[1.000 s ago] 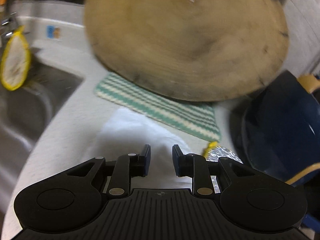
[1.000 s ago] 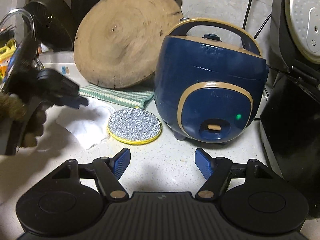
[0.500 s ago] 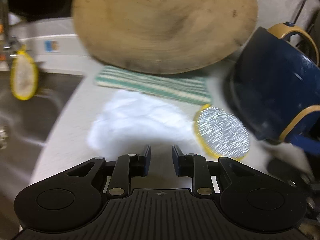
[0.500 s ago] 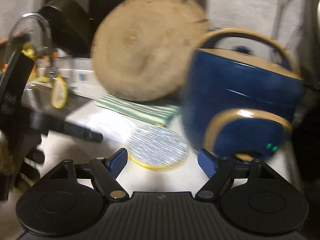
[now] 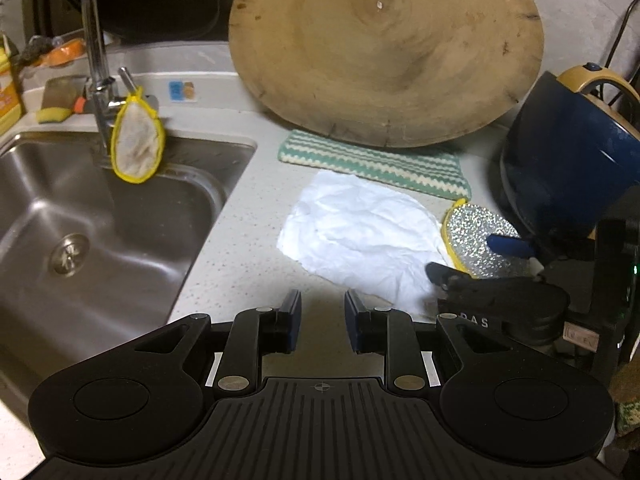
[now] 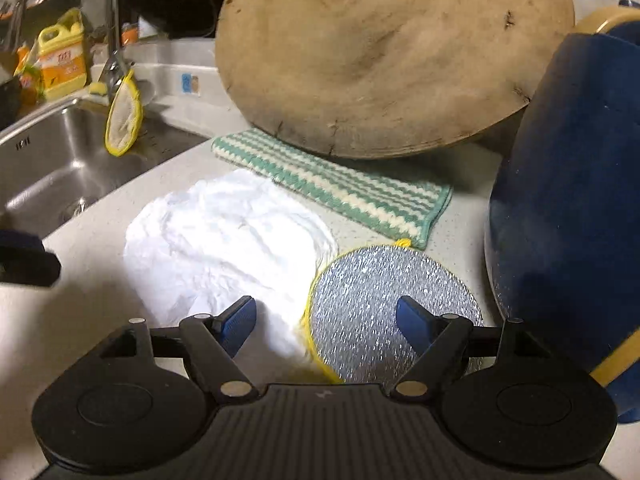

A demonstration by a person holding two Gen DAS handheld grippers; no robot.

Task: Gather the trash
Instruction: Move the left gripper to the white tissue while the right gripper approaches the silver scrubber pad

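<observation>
A crumpled white paper napkin (image 5: pixel 360 232) lies flat on the speckled counter; it also shows in the right wrist view (image 6: pixel 228 244). My left gripper (image 5: pixel 322 320) hovers just short of its near edge, jaws a narrow gap apart and empty. My right gripper (image 6: pixel 324 324) is wide open and empty, low over the napkin's right edge and a round silver scouring pad (image 6: pixel 392 308). The right gripper also shows in the left wrist view (image 5: pixel 476 256), beside the pad (image 5: pixel 476 236).
A steel sink (image 5: pixel 80 216) with a tap (image 5: pixel 94 40) lies left. A round wooden board (image 5: pixel 384 52) leans at the back over a green striped cloth (image 5: pixel 372 164). A blue rice cooker (image 6: pixel 572 208) stands close on the right. A yellow detergent bottle (image 6: pixel 64 56) stands behind the sink.
My left gripper has pulled back from over the napkin, which now lies ahead of it. My right gripper has moved forward and left, down to the napkin and the scouring pad.
</observation>
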